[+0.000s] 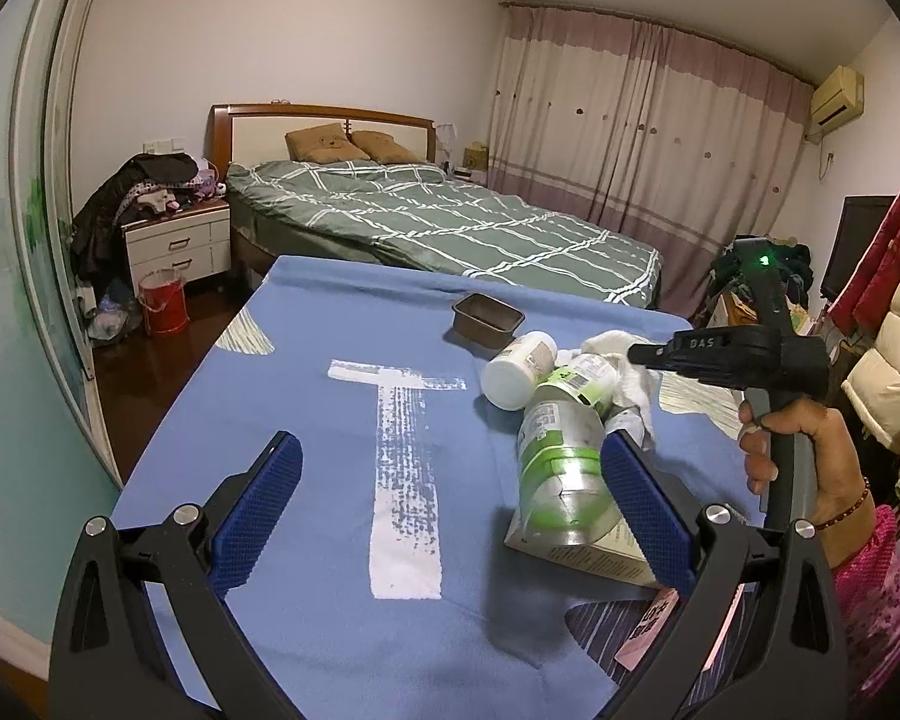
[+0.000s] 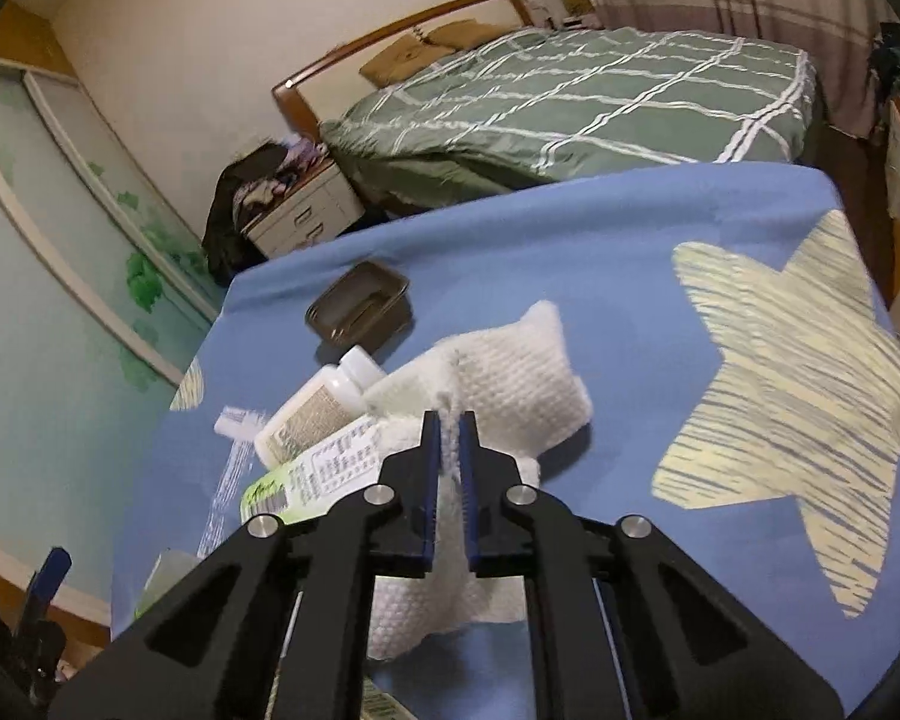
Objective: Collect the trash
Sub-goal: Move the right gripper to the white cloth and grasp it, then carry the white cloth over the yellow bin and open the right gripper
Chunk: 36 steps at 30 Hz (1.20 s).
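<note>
My right gripper [image 2: 448,420] is nearest, its jaws clamped tight on a fold of the one white paper towel [image 2: 528,372], which lies crumpled on the blue tabletop [image 2: 570,228]. My left gripper [image 1: 450,462] has its jaws wide apart, nothing between the pads; the right pad sits just beside a clear plastic bottle with a green label [image 1: 555,450].

Counting the trash in the pile: two white pill bottles, one lying on its side [image 1: 519,369] and a second, green-labelled one [image 1: 588,378] touching the towel; the one clear bottle; one flat cardboard box [image 1: 594,555] under that bottle's base; and the one towel. A single small brown tray [image 1: 487,317] stands apart from the pile, toward the tabletop's far edge. One pink slip [image 1: 648,630] lies at the near right corner.

The cloth carries one white printed T [image 1: 405,474] and one large pale star [image 2: 792,396]. One bed [image 1: 450,222] stands beyond, with two brown pillows [image 1: 324,144].
</note>
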{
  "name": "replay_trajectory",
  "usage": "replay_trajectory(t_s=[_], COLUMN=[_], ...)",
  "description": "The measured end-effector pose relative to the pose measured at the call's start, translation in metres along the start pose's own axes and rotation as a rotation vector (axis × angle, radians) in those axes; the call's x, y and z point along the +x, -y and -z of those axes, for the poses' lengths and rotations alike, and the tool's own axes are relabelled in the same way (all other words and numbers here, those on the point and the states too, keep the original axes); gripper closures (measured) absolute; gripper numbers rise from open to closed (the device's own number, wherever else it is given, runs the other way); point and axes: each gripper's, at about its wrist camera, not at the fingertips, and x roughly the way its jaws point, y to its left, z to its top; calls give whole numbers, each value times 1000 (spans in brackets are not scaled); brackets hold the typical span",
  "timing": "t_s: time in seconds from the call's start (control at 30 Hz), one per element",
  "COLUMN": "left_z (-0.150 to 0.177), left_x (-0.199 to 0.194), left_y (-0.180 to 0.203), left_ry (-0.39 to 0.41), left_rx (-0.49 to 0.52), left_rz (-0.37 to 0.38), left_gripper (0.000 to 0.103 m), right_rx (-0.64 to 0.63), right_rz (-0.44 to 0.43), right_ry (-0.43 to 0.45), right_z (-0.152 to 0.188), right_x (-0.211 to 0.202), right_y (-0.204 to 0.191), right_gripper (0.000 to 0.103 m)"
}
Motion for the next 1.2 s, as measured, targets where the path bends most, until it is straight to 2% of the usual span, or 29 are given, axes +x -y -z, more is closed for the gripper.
replay_trajectory(t_s=[0.2, 0.43, 0.77, 1.0, 1.2], left_z=[1, 2, 2, 3, 4], left_x=[0, 1, -3, -6, -6], left_y=[3, 11, 32, 46, 62], left_ry=[2, -1, 1, -3, -9], left_rx=[13, 25, 65, 88, 118], left_rz=[3, 18, 43, 61, 75], left_gripper=[5, 5, 5, 5, 5], right_rx=[-26, -32, -35, 5, 76], right_rz=[53, 61, 98, 255, 401], right_ry=[110, 209, 349, 430, 416], right_z=[-5, -7, 17, 49, 77], right_x=[-36, -94, -182, -237, -253], right_y=[-2, 5, 26, 68, 119], right_gripper=[96, 96, 96, 96, 96])
